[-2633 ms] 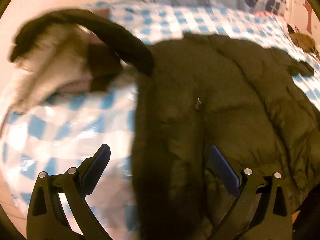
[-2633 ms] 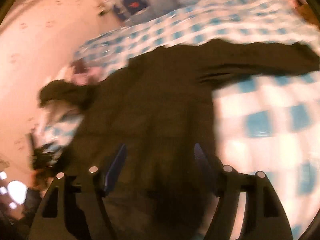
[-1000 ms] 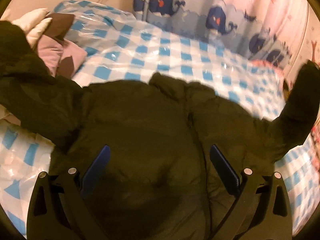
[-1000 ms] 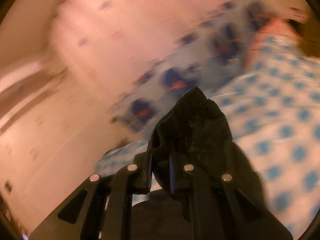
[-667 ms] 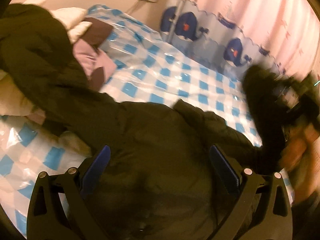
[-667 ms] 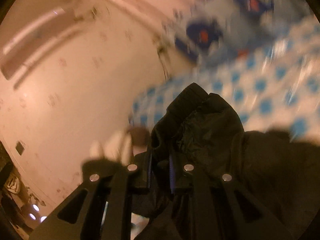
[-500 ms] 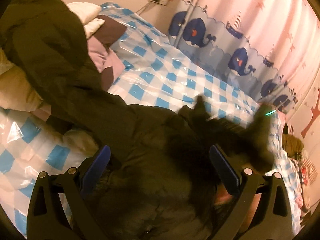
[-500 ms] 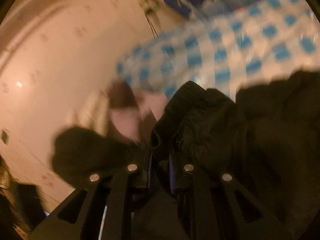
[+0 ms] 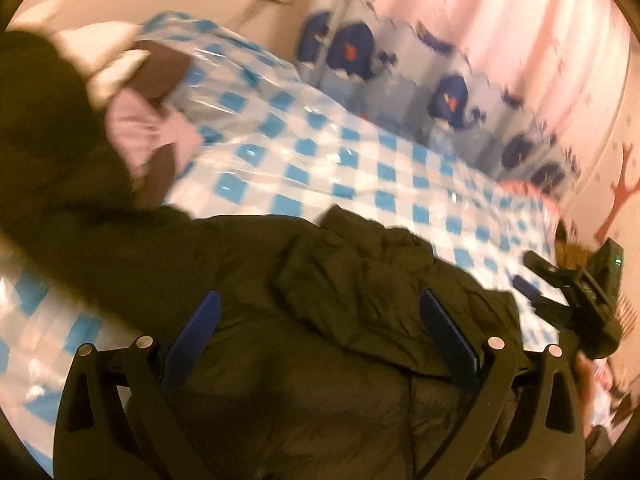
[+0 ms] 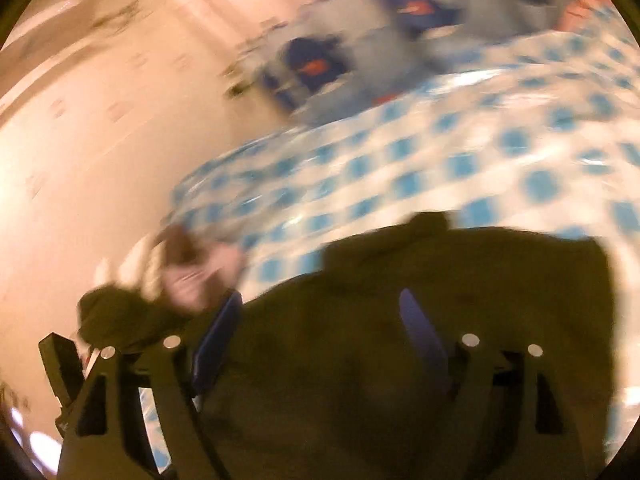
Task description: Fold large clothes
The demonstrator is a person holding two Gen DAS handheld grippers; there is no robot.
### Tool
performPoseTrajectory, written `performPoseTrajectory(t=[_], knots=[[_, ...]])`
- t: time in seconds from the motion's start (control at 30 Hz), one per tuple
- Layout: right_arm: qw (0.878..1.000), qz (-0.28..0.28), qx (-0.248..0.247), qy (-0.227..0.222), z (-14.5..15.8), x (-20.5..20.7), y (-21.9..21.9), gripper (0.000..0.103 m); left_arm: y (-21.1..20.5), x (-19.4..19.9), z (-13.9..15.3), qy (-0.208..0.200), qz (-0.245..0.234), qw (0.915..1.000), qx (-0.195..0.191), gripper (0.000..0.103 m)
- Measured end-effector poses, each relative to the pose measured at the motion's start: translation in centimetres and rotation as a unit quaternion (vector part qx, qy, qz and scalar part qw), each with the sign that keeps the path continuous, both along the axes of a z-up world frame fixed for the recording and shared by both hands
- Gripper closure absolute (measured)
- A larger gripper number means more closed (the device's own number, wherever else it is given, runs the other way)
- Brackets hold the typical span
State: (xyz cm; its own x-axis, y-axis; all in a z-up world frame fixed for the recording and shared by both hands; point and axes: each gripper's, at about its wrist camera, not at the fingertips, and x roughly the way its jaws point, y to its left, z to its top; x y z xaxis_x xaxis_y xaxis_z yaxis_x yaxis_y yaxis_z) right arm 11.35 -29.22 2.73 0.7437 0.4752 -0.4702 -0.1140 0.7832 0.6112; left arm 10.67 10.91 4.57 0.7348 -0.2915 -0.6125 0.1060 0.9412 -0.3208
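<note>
Jacket [image 9: 360,304] lies on bed [image 9: 320,160]; pillows [image 9: 144,120] at its left.

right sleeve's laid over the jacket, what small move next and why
Probably send the left tongs toward the other sleeve: it sprawls over the pillows, unfolded, while the right tongs are opening, nothing pinched, over the dark jacket.

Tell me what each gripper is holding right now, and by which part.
Nothing is held. The left gripper stands open above the dark jacket; the right gripper is opening, its blue pads clear of the fabric below.
</note>
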Motion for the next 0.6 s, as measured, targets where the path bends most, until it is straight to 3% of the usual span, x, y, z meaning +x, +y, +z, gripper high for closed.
performPoseTrajectory(t=[0.07, 0.13, 0.23, 0.27, 0.3, 0.33, 0.37, 0.4, 0.53, 0.6], knots=[[0.998, -0.036, 0.027, 0.044, -2.8, 0.6, -4.2, 0.025, -2.9, 3.1, -0.6, 0.002, -0.027, 0.9996, 0.013, 0.007], [0.996, -0.062, 0.032, 0.061, -5.1, 1.2, -6.5, 0.025, -5.5, 5.9, -1.7, 0.010, -0.044, 0.9983, 0.036, 0.007], [0.989, -0.089, 0.070, 0.095, -9.7, 2.8, -9.4, 0.025, -9.1, 10.7, -5.0, 0.022, -0.060, 0.9932, 0.097, 0.007], [0.987, -0.093, 0.066, 0.109, -11.3, 3.0, -9.8, 0.025, -10.0, 13.1, -7.8, 0.067, -0.046, 0.9844, 0.156, 0.007], [0.986, -0.097, 0.050, 0.122, -13.2, 3.3, -10.2, 0.025, -9.9, 14.5, -10.2, 0.110, -0.033, 0.9763, 0.183, 0.007], [0.987, -0.095, 0.043, 0.125, -14.1, 3.0, -10.4, 0.027, -9.3, 15.4, -12.4, 0.153, -0.030, 0.9700, 0.187, 0.006], [0.987, -0.087, 0.050, 0.123, -14.9, 2.9, -10.8, 0.029, -8.2, 15.9, -15.4, 0.197, -0.048, 0.9680, 0.148, 0.006], [0.987, -0.082, 0.060, 0.125, -15.0, 2.9, -11.2, 0.030, -7.5, 15.6, -16.2, 0.198, -0.048, 0.9700, 0.133, 0.006], [0.988, -0.072, 0.050, 0.127, -12.4, 1.9, -11.7, 0.030, -8.3, 14.0, -14.8, 0.189, -0.034, 0.9624, 0.192, 0.006], [0.993, -0.074, 0.045, 0.083, -9.6, 0.5, -11.5, 0.029, -8.2, 12.1, -11.0, 0.125, -0.010, 0.9727, 0.195, 0.006]])
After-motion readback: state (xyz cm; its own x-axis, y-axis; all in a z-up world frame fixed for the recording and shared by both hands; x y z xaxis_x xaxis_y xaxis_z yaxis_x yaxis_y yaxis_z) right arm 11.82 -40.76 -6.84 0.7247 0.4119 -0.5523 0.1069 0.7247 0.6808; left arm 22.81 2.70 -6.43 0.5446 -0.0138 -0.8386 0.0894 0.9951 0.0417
